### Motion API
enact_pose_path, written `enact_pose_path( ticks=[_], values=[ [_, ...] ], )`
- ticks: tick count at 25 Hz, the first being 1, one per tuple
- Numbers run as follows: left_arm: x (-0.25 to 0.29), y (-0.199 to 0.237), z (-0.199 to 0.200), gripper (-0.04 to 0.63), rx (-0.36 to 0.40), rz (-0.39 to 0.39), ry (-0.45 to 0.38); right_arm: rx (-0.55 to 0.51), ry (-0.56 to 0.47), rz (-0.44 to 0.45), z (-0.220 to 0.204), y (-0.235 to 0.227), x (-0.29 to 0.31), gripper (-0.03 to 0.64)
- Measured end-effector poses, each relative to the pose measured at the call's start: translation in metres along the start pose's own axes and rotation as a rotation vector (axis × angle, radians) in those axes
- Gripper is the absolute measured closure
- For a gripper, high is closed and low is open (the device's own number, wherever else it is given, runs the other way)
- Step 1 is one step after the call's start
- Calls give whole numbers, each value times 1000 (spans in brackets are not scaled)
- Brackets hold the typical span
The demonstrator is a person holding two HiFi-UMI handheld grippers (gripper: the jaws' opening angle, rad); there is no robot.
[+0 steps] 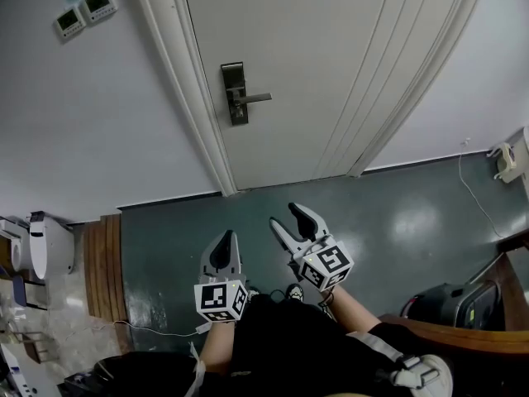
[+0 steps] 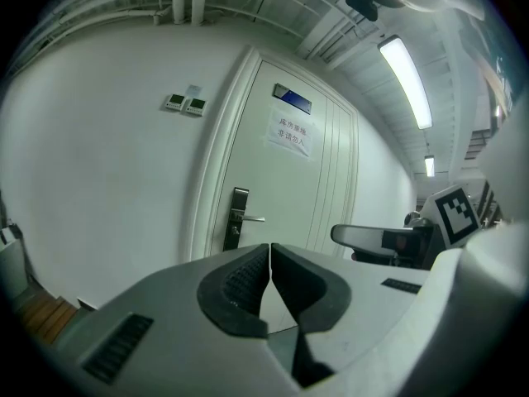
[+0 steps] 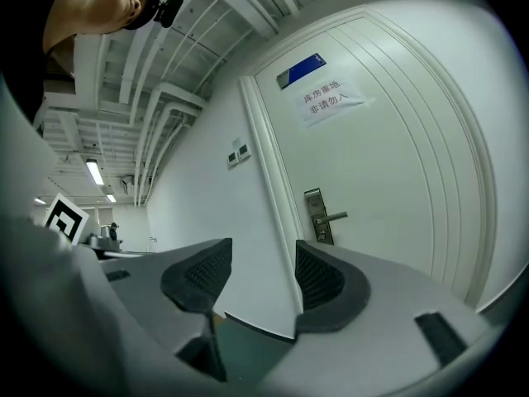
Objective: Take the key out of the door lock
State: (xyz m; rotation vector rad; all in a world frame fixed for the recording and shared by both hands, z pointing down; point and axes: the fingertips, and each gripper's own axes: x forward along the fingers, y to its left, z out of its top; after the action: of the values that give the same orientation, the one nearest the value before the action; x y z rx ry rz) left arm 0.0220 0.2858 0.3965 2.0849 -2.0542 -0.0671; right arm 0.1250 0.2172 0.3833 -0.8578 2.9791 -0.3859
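step: approach, door lock (image 1: 235, 94) well ahead | left gripper (image 1: 225, 238): fingers closed, empty | right gripper (image 1: 285, 217): fingers apart, empty | next: reach lock, pinch key (too small to see)

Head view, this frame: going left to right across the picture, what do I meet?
Wall control panels → door lock with its lever handle → right hand-held gripper → white wall device at the right edge. The left hand-held gripper sits in the same column as the lock, so it is left out.
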Motion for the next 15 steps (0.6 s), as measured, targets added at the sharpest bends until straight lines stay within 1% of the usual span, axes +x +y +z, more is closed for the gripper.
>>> enact_pose_path(
  ticks=[5,9,11,15],
  values=[
    [-8,26,9,569,-6,-26,-20,-3,-7,7,-1,25,29,377],
    [-18,56,6,569,-19,-5,-15,-5,-9,19,-9,46,45,379],
    [-20,69,4,569,-25,5,-5,6,0,15,-14,50,52,377],
    [-16,81,2,569,-41,14,-6,-4,18,5,-15,45,63,379]
  ],
)
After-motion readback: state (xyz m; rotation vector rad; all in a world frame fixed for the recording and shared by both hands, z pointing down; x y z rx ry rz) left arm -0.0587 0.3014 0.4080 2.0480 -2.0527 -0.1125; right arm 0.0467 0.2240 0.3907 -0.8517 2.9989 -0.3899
